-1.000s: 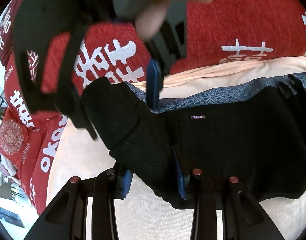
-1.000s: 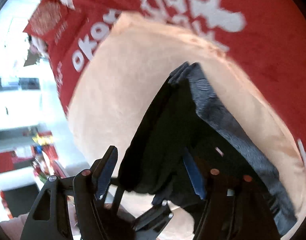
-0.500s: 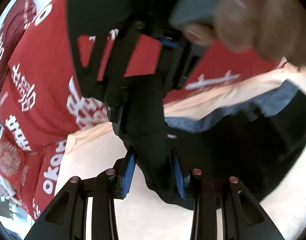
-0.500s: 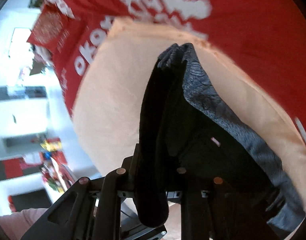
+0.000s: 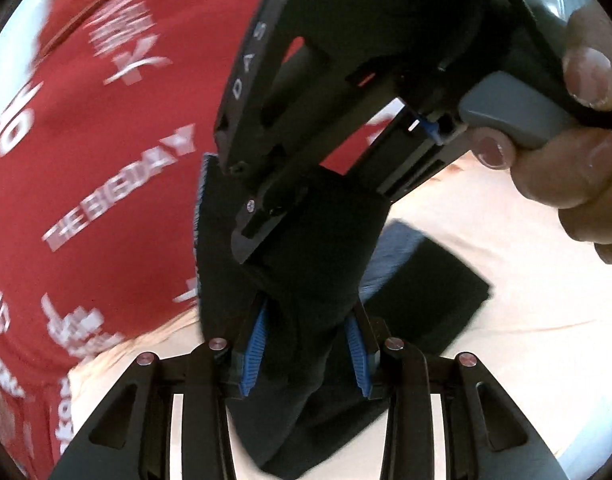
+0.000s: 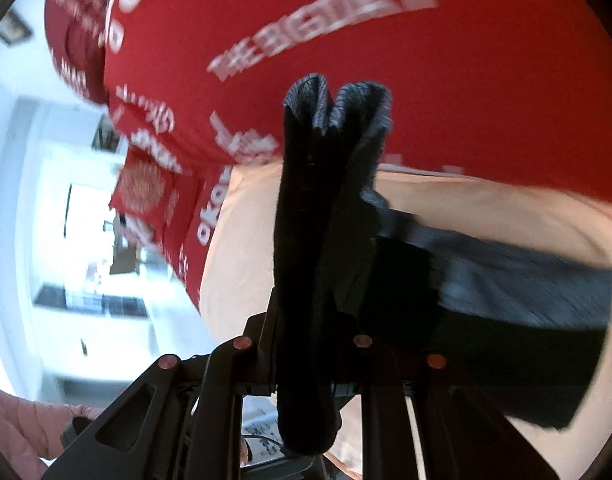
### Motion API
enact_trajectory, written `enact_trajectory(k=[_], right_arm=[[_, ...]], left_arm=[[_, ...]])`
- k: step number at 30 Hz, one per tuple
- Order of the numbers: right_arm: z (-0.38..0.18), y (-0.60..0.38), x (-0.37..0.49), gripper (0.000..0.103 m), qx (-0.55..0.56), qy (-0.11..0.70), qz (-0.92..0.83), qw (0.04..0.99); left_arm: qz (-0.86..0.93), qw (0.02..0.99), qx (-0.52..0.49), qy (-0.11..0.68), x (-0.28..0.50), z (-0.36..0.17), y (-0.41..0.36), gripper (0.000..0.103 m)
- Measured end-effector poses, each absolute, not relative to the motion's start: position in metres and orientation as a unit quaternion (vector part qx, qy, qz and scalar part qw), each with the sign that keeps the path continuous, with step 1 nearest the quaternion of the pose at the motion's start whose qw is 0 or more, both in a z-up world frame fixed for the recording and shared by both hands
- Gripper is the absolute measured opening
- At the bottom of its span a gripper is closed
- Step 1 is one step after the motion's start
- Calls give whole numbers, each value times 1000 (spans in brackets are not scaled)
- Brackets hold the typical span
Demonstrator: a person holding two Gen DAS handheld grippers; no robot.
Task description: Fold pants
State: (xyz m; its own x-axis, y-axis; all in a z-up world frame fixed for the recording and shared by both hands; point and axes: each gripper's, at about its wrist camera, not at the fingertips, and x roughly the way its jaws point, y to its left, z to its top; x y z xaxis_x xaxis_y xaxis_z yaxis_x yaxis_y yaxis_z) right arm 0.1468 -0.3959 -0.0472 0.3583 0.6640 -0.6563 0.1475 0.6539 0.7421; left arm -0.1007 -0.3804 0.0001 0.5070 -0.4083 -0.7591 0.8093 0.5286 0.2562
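Observation:
The black pants [image 5: 306,264] with a grey waistband [image 6: 357,108] are lifted off the pale peach bed sheet [image 5: 525,272]. My left gripper [image 5: 306,356] is shut on a bunched fold of the pants between its blue pads [image 5: 256,352]. My right gripper [image 6: 306,360] is shut on another fold of the pants [image 6: 306,240], which stands up from its jaws. The right gripper body [image 5: 345,60] and the hand on it fill the top of the left wrist view. The rest of the pants [image 6: 485,320] hangs down to the sheet.
A red quilt with white lettering [image 5: 86,160] lies behind the sheet and shows in the right wrist view [image 6: 425,80] too. Red cushions [image 6: 146,188] lie at the left. A bright room with white walls [image 6: 46,240] lies beyond the bed edge.
Both grippers have closed on the pants and lifted them off the sheet. The right gripper was open a second ago. The two grippers have come close together.

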Motion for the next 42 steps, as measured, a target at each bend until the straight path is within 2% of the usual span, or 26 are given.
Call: enact_trajectory(k=[4,11,15,19,20,21,22,25,30,33,38,42], right_arm=[[-76,-456,97,18,420,523,136,729],[-174,-500,48,19,473,538,85,693],[-202,-500,39,22,489,541,77,680],[-199,-502,31,25,472,547,50,689],[-195,-505,28,25,461,550,43,695],[-190,-506,27,25,447,554,35,701],[-183,-506,26,25,427,561,20,709],[-158,-506,15,26,366,576,-35,730],[-123,-489,-3,26,379,537,-16,754],[-135,-464,5,26,368,561,0,742],[-173,-457,15,26,367,590,-27,718],[-170,-458,13,26,379,583,-45,717]], left_arm=[[-402,779,344,336,-129,-40,-424,38],[-398,738,394,377,-151,-96,-451,38],[-393,731,393,396,-149,-93,-441,63],[-375,744,373,409,-137,-69,-413,66],[-364,749,368,414,-131,-65,-406,72],[-340,760,355,425,-119,-59,-396,87],[-324,769,344,430,-112,-55,-389,89],[-271,785,317,458,-81,-53,-369,89],[-202,775,289,525,-39,-88,-347,89],[-190,763,246,567,-27,-101,-337,89],[-197,758,251,569,-34,-101,-337,89],[-202,746,255,581,-32,-97,-332,89]])
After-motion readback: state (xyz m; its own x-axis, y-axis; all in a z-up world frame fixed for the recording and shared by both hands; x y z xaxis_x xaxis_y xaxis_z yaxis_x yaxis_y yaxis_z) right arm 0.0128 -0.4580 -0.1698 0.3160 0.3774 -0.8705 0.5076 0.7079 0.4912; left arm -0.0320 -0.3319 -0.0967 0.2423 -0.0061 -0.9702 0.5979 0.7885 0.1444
